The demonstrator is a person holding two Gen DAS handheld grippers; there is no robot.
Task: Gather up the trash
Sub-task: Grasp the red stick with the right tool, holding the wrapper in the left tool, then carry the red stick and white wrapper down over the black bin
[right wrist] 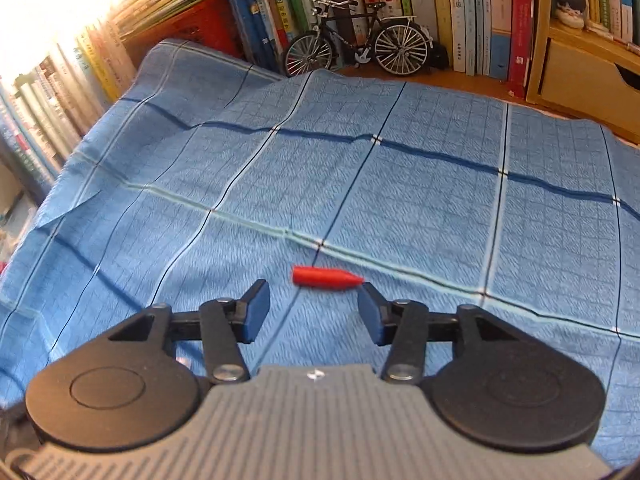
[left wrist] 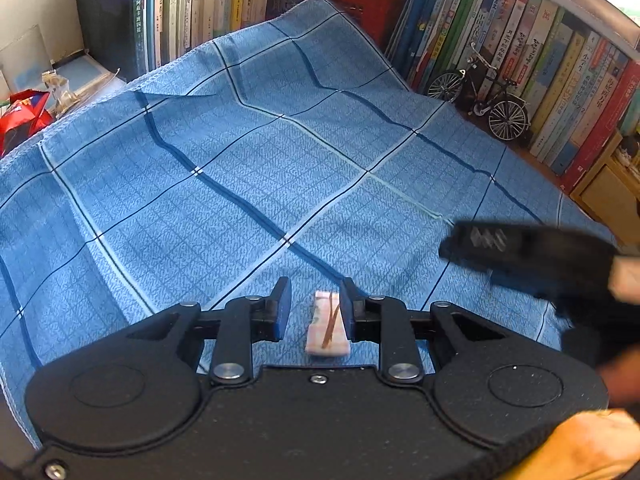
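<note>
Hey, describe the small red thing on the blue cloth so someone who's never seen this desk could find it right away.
Start at the blue checked cloth spread in front of the row of books and the model bicycle. Near the cloth's front, just beyond the tips of the right tool, lies the red pointed cap on its side. It is the only red, cone-tipped piece on the cloth there.
</note>
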